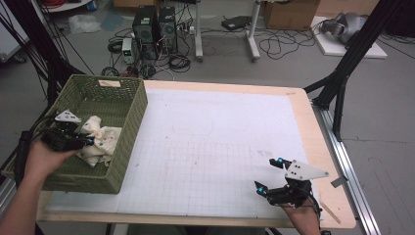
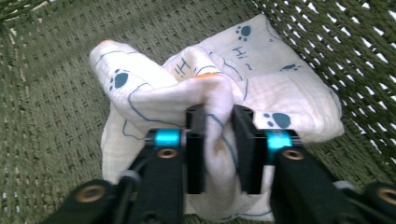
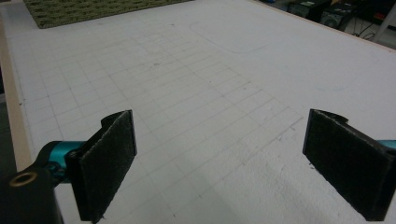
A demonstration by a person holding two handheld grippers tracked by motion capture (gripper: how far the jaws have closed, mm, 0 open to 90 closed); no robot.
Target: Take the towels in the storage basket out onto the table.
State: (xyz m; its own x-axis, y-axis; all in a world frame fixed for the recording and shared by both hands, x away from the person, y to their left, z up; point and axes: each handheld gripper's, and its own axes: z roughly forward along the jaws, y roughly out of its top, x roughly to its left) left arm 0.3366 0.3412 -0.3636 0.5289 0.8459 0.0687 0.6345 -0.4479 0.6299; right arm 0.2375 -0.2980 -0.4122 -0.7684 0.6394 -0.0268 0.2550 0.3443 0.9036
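Note:
A white cloth printed with blue paw marks lies crumpled inside the green woven basket at the table's left. My left gripper reaches into the basket, and its jaws pinch a bunched fold of the cloth between the pads. In the high view the left gripper sits at the cloth's left side. My right gripper rests near the table's front right corner, jaws wide apart over the white gridded mat with nothing between them.
The basket's far wall rises close behind the cloth. A wooden table border runs along the right side. Beyond the table, computer towers, cables and a black frame post stand on the floor.

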